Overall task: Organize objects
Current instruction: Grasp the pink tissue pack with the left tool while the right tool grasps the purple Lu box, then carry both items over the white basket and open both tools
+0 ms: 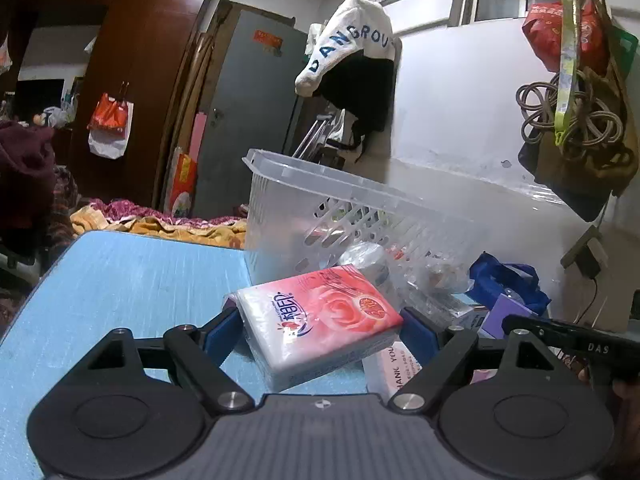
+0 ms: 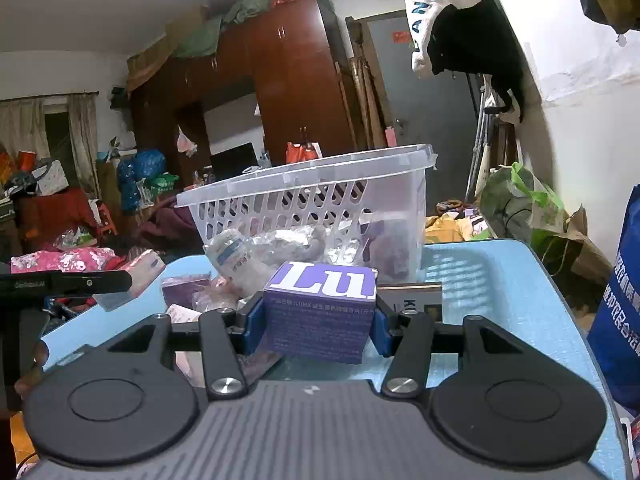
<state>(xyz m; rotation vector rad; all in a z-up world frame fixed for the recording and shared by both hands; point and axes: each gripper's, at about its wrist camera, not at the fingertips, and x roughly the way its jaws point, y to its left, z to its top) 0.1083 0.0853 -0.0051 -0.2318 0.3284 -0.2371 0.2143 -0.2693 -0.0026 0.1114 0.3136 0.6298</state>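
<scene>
— Between the jaws of the left gripper [image 1: 320, 332] sits the pink tissue pack [image 1: 320, 320], tilted, both pads pressed on its ends; the basket [image 1: 320, 184] stands just beyond.

— And the right gripper [image 2: 319, 322]?

— Its jaws are clamped on the purple box [image 2: 322, 312], the same basket straight ahead of them, above the blue table [image 2: 500, 280].

— So what's the trick?

— I'd say lift each load clear of the rim before moving forward, one at a time, and release low, so the soft pack doesn't slip out crooked.
</scene>
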